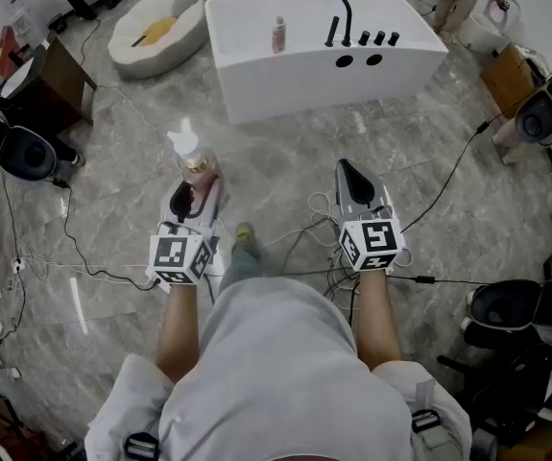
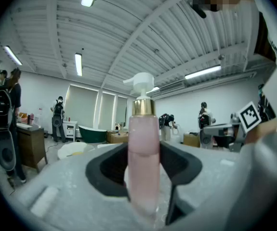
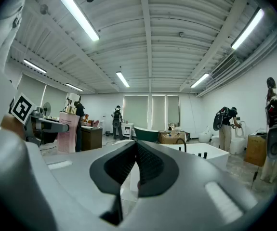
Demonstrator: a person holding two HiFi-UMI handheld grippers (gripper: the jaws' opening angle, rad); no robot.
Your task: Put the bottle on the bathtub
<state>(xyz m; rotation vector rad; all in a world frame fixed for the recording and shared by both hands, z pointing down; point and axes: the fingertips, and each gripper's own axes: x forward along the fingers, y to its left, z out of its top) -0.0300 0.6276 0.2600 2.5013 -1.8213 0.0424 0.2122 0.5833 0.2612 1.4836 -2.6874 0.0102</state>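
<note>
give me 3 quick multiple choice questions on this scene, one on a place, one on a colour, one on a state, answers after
1. Where does the small bottle stand on the bathtub?
A. left of the tap
B. right of the tap
C. inside the tub

2. What colour is the tap?
A. gold
B. black
C. white

3. The left hand-held gripper is:
A. open and empty
B. shut and empty
C. shut on a pump bottle

Answers:
1 A, in the head view it stands on the rim left of the tap.
2 B, the curved spout is dark against the white tub.
3 C, the pink bottle stands upright, gripped between its jaws.
</note>
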